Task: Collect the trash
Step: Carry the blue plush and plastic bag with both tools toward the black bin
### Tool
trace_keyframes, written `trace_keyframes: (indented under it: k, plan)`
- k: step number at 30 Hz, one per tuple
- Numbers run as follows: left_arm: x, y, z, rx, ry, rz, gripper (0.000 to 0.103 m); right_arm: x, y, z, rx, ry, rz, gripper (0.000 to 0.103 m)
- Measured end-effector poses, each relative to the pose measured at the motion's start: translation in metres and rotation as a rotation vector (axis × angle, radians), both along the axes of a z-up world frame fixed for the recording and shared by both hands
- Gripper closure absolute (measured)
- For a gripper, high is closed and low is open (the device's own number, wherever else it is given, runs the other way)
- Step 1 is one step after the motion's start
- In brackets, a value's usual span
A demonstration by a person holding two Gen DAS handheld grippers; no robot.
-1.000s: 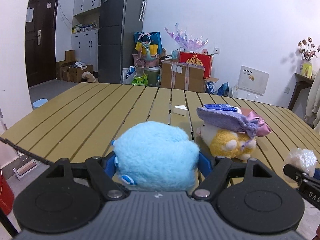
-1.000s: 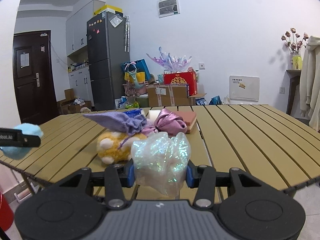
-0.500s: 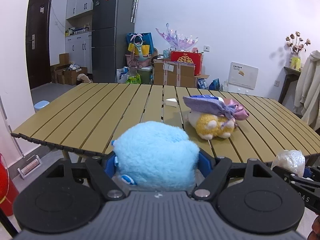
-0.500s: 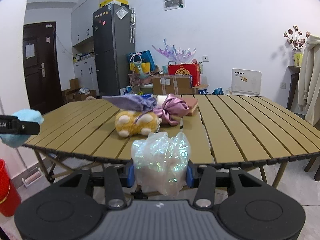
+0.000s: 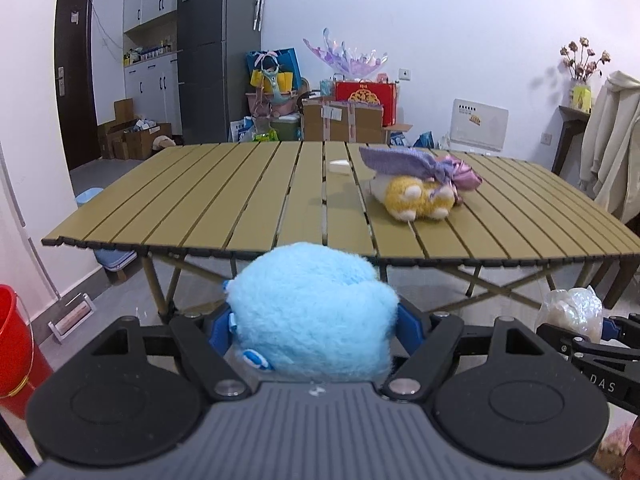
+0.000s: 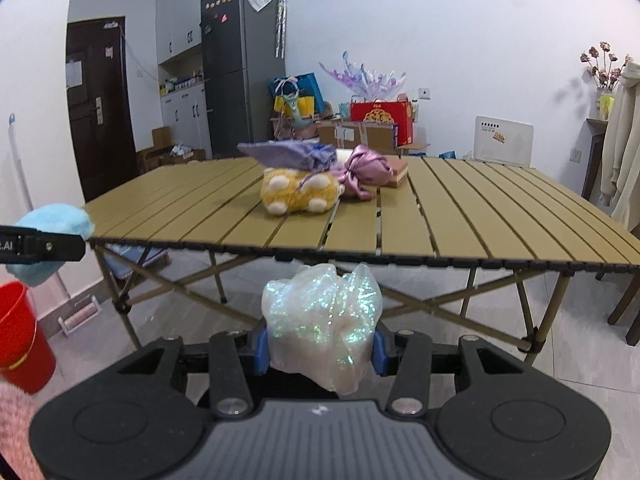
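Slatted tan folding worktop [image 5: 240, 200] stands ahead; my left tool [image 5: 314, 320] clamps a fluffy blue plush [image 5: 312, 312], my right tool [image 6: 320, 344] a crumpled iridescent plastic wrapper [image 6: 320, 320]. Only its view shows the brown box [image 6: 394, 168]; the red bucket's [image 6: 20, 332] contents stay hidden.

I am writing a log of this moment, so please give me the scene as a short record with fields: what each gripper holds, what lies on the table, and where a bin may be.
left gripper: shut on the blue plush ball
right gripper: shut on the crumpled shiny wrapper
table: slatted, beyond both grippers
on table: yellow plush toy, purple cloth, pink satin bundle
possible bin: red bucket on the floor, to the left
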State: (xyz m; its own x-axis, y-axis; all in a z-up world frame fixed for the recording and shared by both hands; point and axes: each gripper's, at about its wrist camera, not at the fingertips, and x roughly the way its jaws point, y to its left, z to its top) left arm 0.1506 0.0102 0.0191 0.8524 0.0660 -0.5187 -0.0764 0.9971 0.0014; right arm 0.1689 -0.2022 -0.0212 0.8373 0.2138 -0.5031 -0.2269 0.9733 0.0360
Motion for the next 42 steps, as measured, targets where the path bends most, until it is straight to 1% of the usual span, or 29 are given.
trace_keyframes:
  k: [9, 16, 26, 36, 42]
  plan:
    - [-0.020, -0.001, -0.023, 0.017, 0.078, -0.004, 0.025, -0.020, 0.011, -0.021, -0.017, 0.095, 0.027, 0.058]
    - [-0.034, 0.001, -0.057, 0.017, 0.174, 0.004, 0.025, -0.034, 0.017, -0.042, -0.014, 0.174, 0.052, 0.058]
    - [-0.033, 0.004, -0.092, 0.012, 0.289, 0.011, 0.025, -0.039, 0.022, -0.064, -0.018, 0.274, 0.061, 0.058]
    - [-0.022, 0.000, -0.128, 0.018, 0.405, 0.009, 0.025, -0.029, 0.018, -0.094, -0.030, 0.384, 0.001, 0.058]
    - [-0.012, 0.003, -0.148, -0.001, 0.484, 0.027, 0.025, -0.021, 0.012, -0.112, -0.041, 0.454, -0.054, 0.058]
